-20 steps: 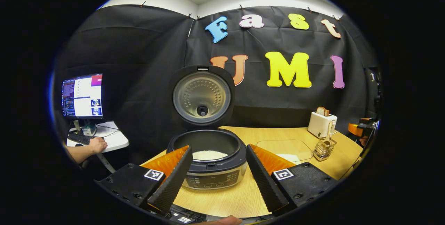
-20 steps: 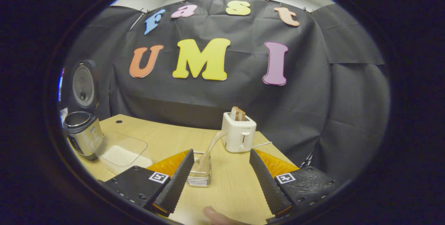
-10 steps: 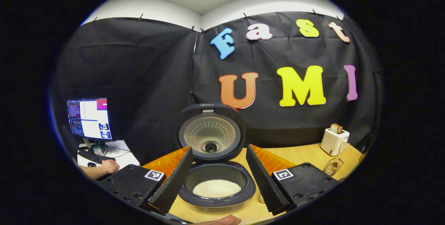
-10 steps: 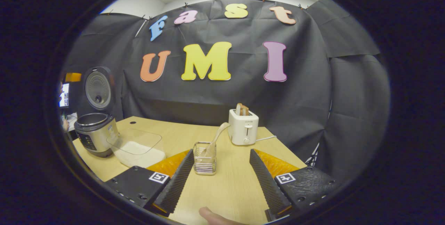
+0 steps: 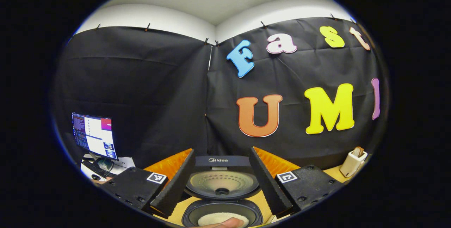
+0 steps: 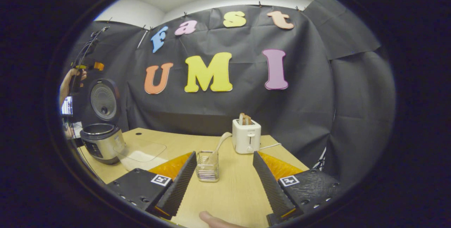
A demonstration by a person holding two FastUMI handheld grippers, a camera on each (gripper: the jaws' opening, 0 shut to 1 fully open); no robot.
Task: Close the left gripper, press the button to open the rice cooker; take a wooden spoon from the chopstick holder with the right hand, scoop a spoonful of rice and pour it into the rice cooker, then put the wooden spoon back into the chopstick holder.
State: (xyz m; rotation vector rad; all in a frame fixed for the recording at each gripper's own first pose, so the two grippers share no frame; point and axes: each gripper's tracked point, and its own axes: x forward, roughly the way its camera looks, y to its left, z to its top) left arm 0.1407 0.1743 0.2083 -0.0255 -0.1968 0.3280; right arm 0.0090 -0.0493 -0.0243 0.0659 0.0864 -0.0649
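The left gripper (image 5: pixel 222 182) has risen over the open cooker (image 5: pixel 222 214); both grippers gape wide, empty; the right gripper (image 6: pixel 222 182) faces the spoon (image 6: pixel 219 145) in its holder (image 6: pixel 207 166).

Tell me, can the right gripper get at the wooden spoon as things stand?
Probably yes: the right gripper is open, and the wooden spoon leans out of the chopstick holder just ahead, nothing between.

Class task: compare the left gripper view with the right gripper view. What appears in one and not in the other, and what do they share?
Left gripper view alone: white rice inside the cooker pot, and a dark keyboard.

Right gripper view alone: the pale wooden spoon standing in the clear chopstick holder, and the clear shallow rice tray.

Both: the open silver rice cooker, the white toaster.
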